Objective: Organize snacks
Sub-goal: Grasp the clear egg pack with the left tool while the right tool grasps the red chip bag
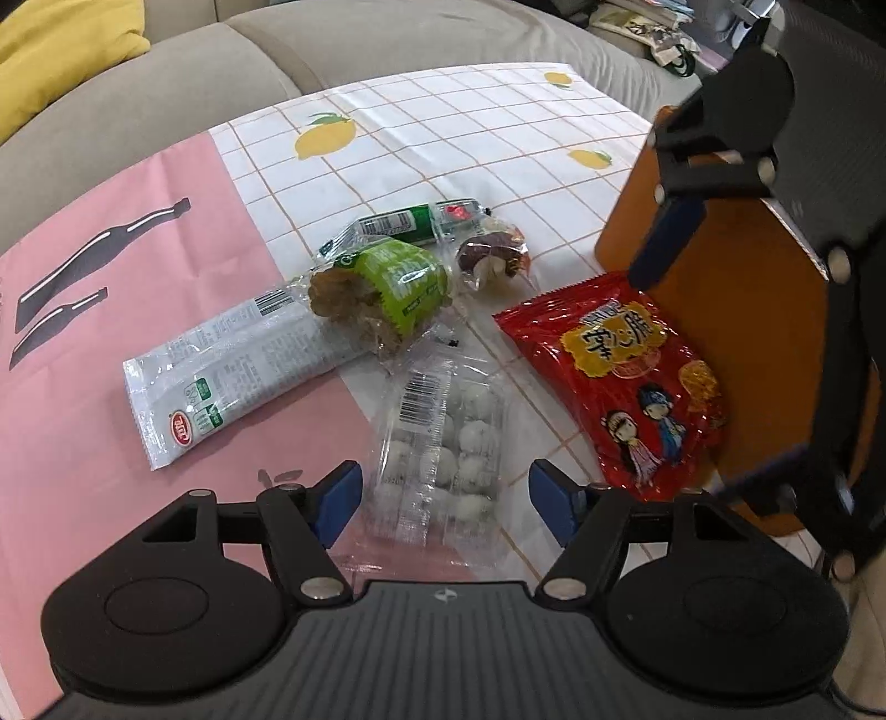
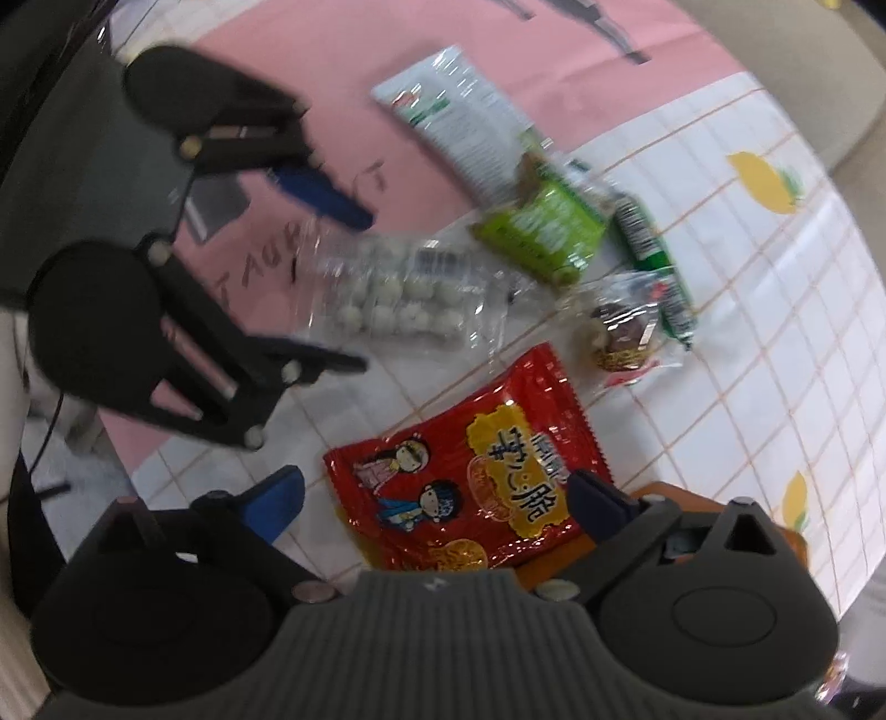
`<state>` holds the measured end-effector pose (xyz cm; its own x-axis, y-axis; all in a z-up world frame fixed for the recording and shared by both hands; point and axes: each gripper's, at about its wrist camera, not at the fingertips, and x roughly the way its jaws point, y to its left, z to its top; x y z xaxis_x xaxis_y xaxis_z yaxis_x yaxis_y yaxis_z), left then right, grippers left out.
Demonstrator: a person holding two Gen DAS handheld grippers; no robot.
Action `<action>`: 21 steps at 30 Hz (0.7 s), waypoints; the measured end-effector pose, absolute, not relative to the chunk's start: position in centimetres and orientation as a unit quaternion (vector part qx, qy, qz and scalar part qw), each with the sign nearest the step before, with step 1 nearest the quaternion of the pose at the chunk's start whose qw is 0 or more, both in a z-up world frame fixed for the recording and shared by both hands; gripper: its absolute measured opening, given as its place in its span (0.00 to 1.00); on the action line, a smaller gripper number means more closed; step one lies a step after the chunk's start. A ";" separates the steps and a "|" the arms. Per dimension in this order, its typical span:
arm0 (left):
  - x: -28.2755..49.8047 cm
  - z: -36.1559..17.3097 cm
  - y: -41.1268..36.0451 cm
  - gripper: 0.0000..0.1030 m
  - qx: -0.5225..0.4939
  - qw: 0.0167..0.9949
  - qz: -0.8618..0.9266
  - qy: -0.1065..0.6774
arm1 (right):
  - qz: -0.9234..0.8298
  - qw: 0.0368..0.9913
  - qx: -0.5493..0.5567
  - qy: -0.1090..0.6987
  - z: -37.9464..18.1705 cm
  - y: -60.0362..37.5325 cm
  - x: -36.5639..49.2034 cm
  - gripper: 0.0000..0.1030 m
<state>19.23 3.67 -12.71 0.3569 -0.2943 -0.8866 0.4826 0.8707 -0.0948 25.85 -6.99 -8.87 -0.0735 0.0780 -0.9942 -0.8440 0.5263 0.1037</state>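
A clear pack of white balls [image 1: 443, 437] lies between the open fingers of my left gripper [image 1: 443, 493]; it also shows in the right wrist view [image 2: 398, 299]. A red snack bag [image 1: 614, 382] lies partly on an orange tray [image 1: 747, 310], and my right gripper [image 2: 437, 507] is open over the bag [image 2: 470, 471]. Behind lie a white packet [image 1: 221, 376], a green-wrapped cake [image 1: 382, 288], a green tube [image 1: 410, 221] and a brown sweet in clear wrap [image 1: 490, 257]. The right gripper [image 1: 692, 354] hangs over the tray in the left wrist view.
The snacks lie on a pink and white lemon-print cloth [image 1: 443, 111] spread on a grey sofa [image 1: 166, 72]. A yellow cushion [image 1: 50, 44] sits at the far left. The tray's corner [image 2: 659, 490] shows under my right gripper.
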 end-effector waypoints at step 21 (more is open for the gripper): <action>17.5 -12.4 7.5 0.60 0.000 0.808 -0.100 0.581 | 0.376 0.525 -0.414 0.641 -13.5 -2.8 24.7 0.95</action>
<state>17.52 7.55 -12.37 0.3057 -0.1606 -0.9385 0.1613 0.9802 -0.1152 24.74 -2.78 -13.55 -0.1053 -0.1365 -0.9850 -0.9265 0.3733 0.0473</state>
